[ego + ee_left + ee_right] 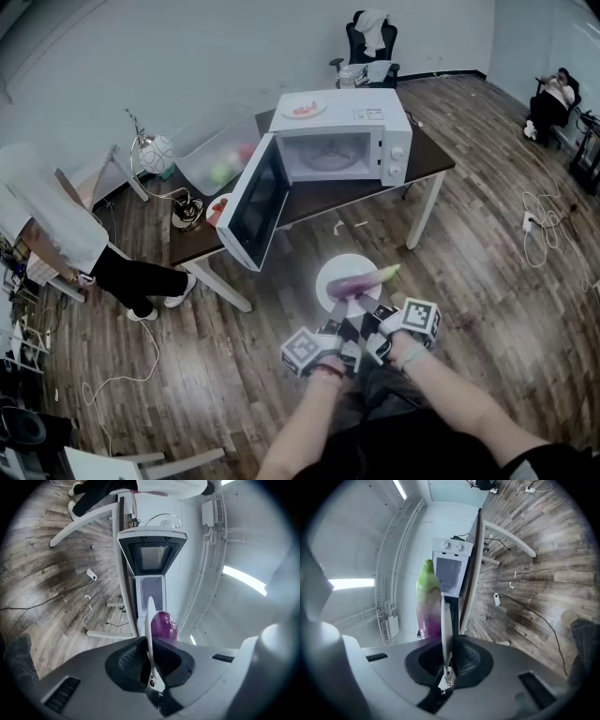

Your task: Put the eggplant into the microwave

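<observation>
Microwave (352,141) with its door (255,202) swung wide to the left, so the cavity (328,155) faces straight out over the front edge of the counter (431,155). Bare wood floor (384,239) lies between that opening and the white plate (330,277) carried in front of it, and nothing stands in that lane. On the left the open door juts past the counter's front edge. A small dish (221,208) sits just behind the door, and a bystander (66,234) stands well off to that side.

**A:** so what's actually sitting on the dark-topped table (431,155)?

**B:** white microwave (370,127), door swung open, plus a small dish (219,208) of something red at the left end.
</observation>
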Demonstrator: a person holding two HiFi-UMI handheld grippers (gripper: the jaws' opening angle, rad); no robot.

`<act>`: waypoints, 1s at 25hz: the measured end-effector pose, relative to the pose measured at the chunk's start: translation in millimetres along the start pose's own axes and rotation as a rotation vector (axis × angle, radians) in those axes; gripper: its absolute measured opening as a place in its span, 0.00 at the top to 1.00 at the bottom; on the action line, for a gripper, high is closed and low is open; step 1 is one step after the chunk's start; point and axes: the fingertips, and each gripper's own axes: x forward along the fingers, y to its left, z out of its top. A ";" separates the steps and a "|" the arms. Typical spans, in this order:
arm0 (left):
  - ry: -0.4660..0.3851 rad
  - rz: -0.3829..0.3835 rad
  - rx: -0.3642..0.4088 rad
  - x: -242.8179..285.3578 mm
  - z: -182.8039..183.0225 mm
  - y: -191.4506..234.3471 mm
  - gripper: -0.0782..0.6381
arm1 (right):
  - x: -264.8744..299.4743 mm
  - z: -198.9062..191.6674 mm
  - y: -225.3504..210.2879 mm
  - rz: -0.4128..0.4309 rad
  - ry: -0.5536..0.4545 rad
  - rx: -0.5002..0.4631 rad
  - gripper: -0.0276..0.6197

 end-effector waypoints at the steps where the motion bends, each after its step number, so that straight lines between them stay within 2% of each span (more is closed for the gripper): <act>1: 0.001 -0.001 0.004 3.1 1.3 -0.9 0.85 | 1.7 2.6 -0.8 -0.003 0.001 0.000 0.93; 13: -0.005 0.013 0.008 49.4 21.6 3.3 0.85 | 34.9 42.1 -9.8 -0.002 0.008 0.001 0.93; 18: -0.010 0.020 0.008 69.3 34.2 7.7 0.85 | 54.0 57.5 -10.4 0.011 0.024 -0.027 0.92; 25: -0.017 0.030 0.020 103.1 56.0 13.2 0.85 | 82.1 83.6 -17.5 0.002 0.029 -0.005 0.92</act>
